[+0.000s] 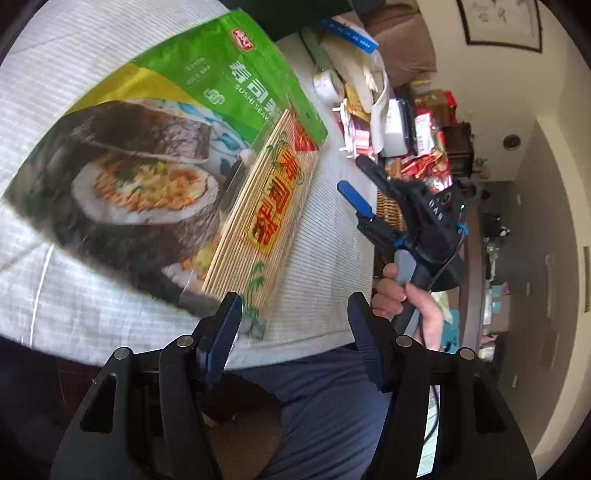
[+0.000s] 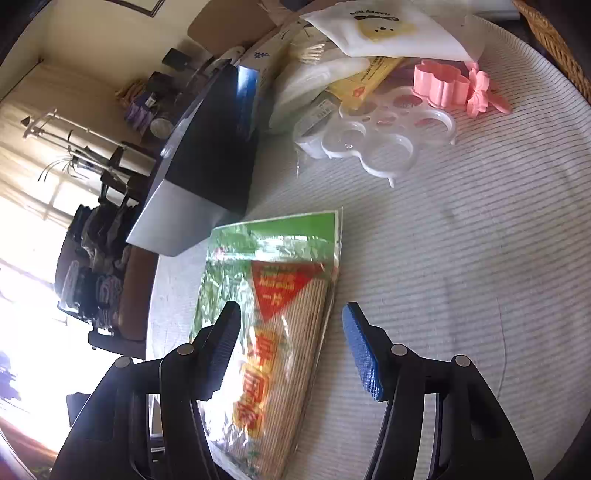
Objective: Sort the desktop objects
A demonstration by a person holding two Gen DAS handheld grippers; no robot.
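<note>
A green sushi seaweed packet (image 1: pixel 155 158) with a bamboo rolling mat (image 1: pixel 266 214) inside lies flat on the striped tablecloth (image 1: pixel 328 240). My left gripper (image 1: pixel 295 317) hangs open at the near edge of the table, its left finger just over the packet's near corner and nothing pinched. My right gripper (image 1: pixel 352 177), held by a hand (image 1: pixel 406 299), hovers open to the right of the packet. In the right wrist view the packet (image 2: pixel 266 295) lies under and between the open fingers of my right gripper (image 2: pixel 291 314), flat on the cloth.
A white holed plastic tray (image 2: pixel 388 136), pink flower moulds (image 2: pixel 443 85), a white bag (image 2: pixel 388 33) and a yellow packet (image 2: pixel 365 77) are piled at the far side. A dark box (image 2: pixel 207 166) stands left of them. A wicker basket (image 2: pixel 554 40) sits at the far right.
</note>
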